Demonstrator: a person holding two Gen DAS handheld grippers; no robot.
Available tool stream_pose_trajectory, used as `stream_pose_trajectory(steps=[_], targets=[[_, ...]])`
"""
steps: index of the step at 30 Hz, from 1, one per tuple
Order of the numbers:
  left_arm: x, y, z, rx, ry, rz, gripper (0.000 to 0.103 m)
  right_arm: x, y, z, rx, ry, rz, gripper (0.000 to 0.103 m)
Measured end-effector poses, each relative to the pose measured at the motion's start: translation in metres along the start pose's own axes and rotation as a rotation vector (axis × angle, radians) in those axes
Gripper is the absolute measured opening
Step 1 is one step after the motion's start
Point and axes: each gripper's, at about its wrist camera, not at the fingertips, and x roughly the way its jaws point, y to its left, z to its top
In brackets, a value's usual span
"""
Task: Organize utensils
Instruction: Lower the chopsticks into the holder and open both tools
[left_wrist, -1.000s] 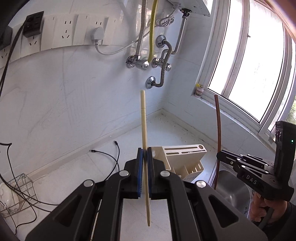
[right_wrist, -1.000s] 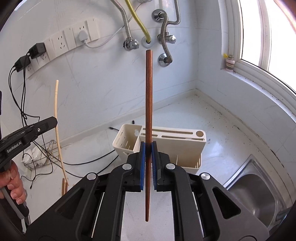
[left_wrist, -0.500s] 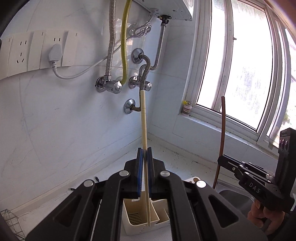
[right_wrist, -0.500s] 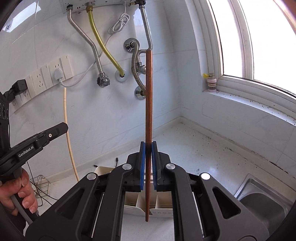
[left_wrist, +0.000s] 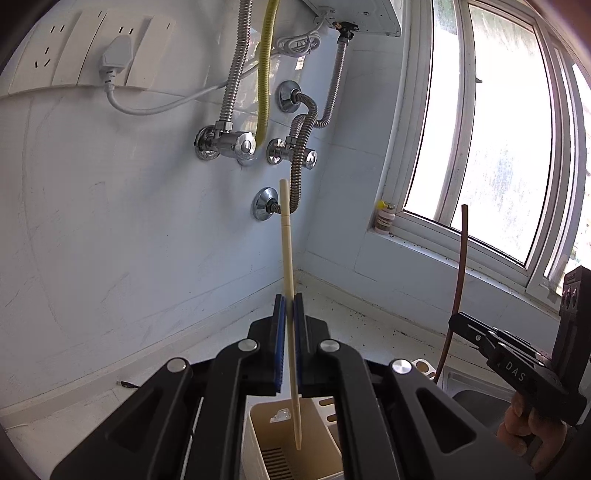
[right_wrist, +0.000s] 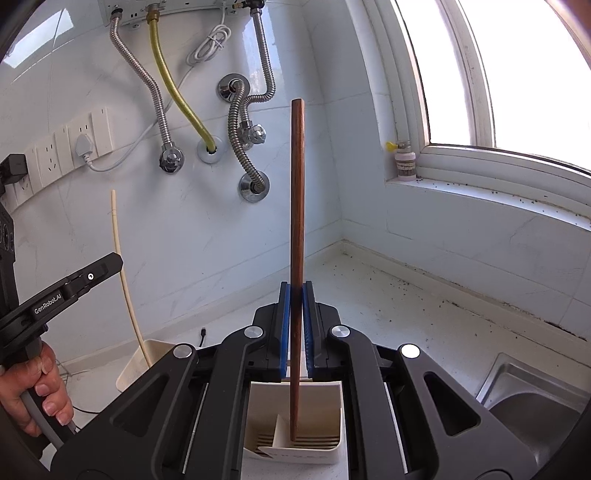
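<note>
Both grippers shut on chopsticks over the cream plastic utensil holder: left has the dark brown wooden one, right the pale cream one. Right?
Colours are swapped. The left gripper is shut on the pale cream chopstick, as the left wrist view shows; the right gripper is shut on the dark brown wooden chopstick, as the right wrist view shows. Both tips hang over the cream plastic utensil holder.

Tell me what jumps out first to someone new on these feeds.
Two upright chopsticks: a pale chopstick clamped in the left gripper, a dark chopstick clamped in the right gripper. Both tips hang over the cream holder below. Behind, metal hoses snake down the wall beside a bright window.
</note>
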Motion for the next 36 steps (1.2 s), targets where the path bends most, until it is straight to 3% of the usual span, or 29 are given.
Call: stream_pose_trajectory(steps=[9,11,13,14,15,17,23,28,30,36], targets=[[0.004,0.000,-0.013,0.002,0.006,0.012,0.004,0.009,-0.002,-0.011,-0.020,0.011,0.000,0.006],[0.003,-0.001,-0.014,0.003,0.013,0.021,0.019,0.007,-0.003,-0.013,-0.020,0.013,0.008,0.006],[-0.003,-0.001,-0.015,-0.006,-0.016,0.037,0.077,0.003,-0.004,-0.013,-0.022,0.000,0.007,0.009],[-0.009,-0.002,-0.016,-0.009,-0.054,0.044,0.081,0.000,-0.004,-0.013,-0.023,-0.006,0.009,0.015],[-0.014,-0.004,-0.016,-0.003,-0.078,0.049,0.082,-0.002,-0.005,-0.013,-0.021,-0.015,0.009,0.030],[-0.016,-0.007,-0.014,0.019,-0.071,0.050,0.082,-0.008,-0.006,-0.011,-0.013,-0.033,0.004,0.049],[-0.025,-0.011,-0.010,0.047,-0.083,0.060,0.082,-0.020,-0.008,-0.005,0.011,-0.063,-0.005,0.049],[-0.036,-0.012,-0.002,0.050,-0.095,0.077,0.089,-0.038,-0.009,0.005,0.012,-0.121,-0.033,0.060],[-0.042,-0.015,0.002,0.072,-0.094,0.081,0.091,-0.044,-0.008,0.009,0.010,-0.143,-0.041,0.071],[-0.056,-0.021,0.014,0.109,-0.078,0.083,0.096,-0.055,-0.009,0.020,0.019,-0.169,-0.018,0.077]])
